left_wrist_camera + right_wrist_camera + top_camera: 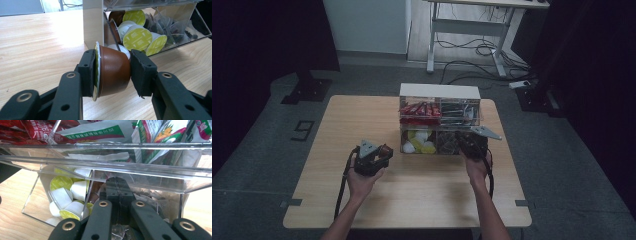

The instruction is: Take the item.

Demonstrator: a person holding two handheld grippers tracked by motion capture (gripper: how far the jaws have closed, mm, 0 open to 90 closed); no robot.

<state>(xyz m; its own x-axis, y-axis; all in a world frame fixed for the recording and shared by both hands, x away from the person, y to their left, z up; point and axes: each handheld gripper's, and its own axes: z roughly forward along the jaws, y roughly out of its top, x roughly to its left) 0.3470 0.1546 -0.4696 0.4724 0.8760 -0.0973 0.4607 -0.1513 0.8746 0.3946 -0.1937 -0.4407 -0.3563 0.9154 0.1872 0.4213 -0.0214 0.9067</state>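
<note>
**Capsule in hand, organiser at the counter's far edge**

Item 1: brown coffee capsule (113, 73), foil lid yellow-green. Your left gripper (112, 72) has its jaws clamped on it, one jaw on the lid, the other on the base. It hangs over the bare counter (412, 190), just in front of the organiser's lower left bin.

Item 2: clear organiser (439, 120), two tiers, standing at the middle of the counter's far edge. Lower left bin (37, 200): white and brown capsules with yellow-green lids. Lower right bin: clear tea sachets (175, 27). Upper tier: red packets (32, 131) on the left, green-and-white packets (150, 135) on the right.

Item 3: your right gripper (117, 187), reaching into the lower right bin with its jaws pressed together.
</note>
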